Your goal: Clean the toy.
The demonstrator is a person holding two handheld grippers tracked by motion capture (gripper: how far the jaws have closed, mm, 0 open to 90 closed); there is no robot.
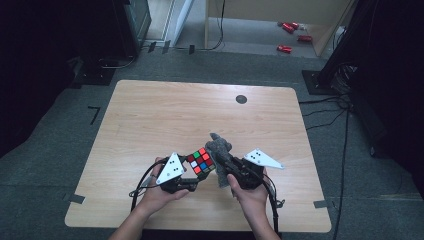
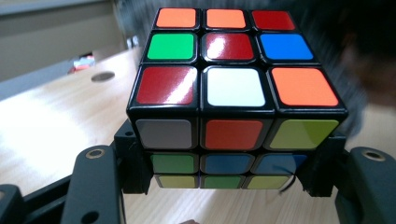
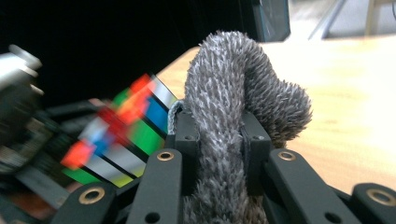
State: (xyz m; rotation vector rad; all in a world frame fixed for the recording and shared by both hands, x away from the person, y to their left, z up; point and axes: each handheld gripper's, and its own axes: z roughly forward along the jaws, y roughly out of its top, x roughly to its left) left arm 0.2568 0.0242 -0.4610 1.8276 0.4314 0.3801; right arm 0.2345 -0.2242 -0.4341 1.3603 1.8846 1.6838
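Cube (image 2: 236, 100): scrambled, held above the table (image 1: 150, 115) near its front edge, just beside the cloth (image 3: 229, 121).
Left gripper (image 1: 192, 175): jaws clamped on the cube's lower sides.
Right gripper (image 1: 225, 167): jaws pinched on the grey fuzzy cloth, which bulges up past them.
Cube in right gripper view: blurred.

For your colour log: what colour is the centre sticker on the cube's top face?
Red, clearest in the left gripper view: cube.

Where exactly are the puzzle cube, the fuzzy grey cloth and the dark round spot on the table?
puzzle cube (image 2: 236, 86), left gripper view, white sticker on its top face.
grey cloth (image 3: 224, 93), right gripper view, upper fold above the jaws.
dark round spot (image 1: 241, 99), high view, its centre on the tabletop.
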